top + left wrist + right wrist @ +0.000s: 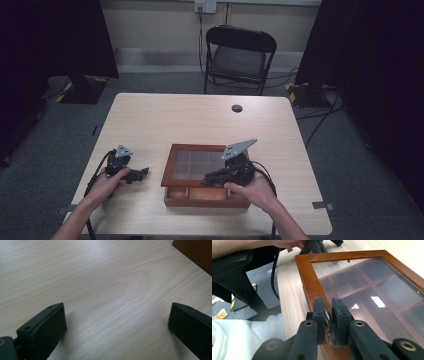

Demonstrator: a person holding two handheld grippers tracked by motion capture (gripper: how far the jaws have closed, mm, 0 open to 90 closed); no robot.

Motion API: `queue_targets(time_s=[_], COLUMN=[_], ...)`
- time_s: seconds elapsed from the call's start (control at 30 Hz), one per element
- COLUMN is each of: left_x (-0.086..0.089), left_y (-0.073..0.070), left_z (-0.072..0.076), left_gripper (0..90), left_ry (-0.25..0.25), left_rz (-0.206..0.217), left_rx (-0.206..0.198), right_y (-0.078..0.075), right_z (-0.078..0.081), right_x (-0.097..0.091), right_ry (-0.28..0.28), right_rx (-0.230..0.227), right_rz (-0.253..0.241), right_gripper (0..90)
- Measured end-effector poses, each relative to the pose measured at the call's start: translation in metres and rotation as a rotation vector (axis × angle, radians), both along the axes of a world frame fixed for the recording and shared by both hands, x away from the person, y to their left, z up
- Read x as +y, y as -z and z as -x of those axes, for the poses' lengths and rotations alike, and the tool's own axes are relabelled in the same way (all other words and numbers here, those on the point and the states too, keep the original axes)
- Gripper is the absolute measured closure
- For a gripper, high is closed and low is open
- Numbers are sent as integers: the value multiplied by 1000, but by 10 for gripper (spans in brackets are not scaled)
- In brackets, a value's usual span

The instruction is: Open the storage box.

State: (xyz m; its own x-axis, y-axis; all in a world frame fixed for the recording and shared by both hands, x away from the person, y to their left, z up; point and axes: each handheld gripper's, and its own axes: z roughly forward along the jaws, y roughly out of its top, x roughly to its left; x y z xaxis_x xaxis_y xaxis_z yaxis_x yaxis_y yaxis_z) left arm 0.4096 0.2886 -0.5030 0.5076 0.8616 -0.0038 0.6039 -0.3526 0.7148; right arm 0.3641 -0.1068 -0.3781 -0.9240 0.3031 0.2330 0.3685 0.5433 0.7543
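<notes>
Both jaws — lid's metal clasp (328,315) between.

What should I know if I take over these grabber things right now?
Right gripper: shut on the small metal clasp at the front edge of the glass lid of the wooden box.
Left gripper: open, holding nothing, low over the bare table to the left of the box, apart from it.
Done: the lid is raised at the front; the box's compartments show beneath.
Left: probably swing the lid fully open, slowly; steady the box with the left gripper if it slides.
</notes>
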Motion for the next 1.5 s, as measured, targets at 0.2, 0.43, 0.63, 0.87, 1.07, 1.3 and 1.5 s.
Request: queue_targets(time_s=[0.2, 0.43, 0.63, 0.87, 1.07, 1.3, 1.5], left_x=[0, 0, 0, 0, 0, 0, 0], left_y=[0, 0, 0, 0, 0, 0, 0], left_z=[0, 0, 0, 0, 0, 0, 0], left_gripper=[10, 9, 9, 9, 6, 6, 6], left_ry=[0, 0, 0, 0, -2, -1, 0], left_rz=[0, 0, 0, 0, 2, -2, 2], left_rx=[0, 0, 0, 0, -2, -3, -2], right_y=[-7, -15, -18, -18, -19, -20, -22], right_z=[-3, -6, -8, -8, -9, -10, -11], right_x=[-1, -1, 0, 0, 0, -1, -1], right_ry=[3, 11, 12, 15, 13, 17, 22], right_rx=[-5, -15, -9, -3, -2, -2, -2], right_rz=[-7, -14, -4, 0, -1, -9, -10], right_gripper=[822, 822, 822, 822, 821, 821, 821])
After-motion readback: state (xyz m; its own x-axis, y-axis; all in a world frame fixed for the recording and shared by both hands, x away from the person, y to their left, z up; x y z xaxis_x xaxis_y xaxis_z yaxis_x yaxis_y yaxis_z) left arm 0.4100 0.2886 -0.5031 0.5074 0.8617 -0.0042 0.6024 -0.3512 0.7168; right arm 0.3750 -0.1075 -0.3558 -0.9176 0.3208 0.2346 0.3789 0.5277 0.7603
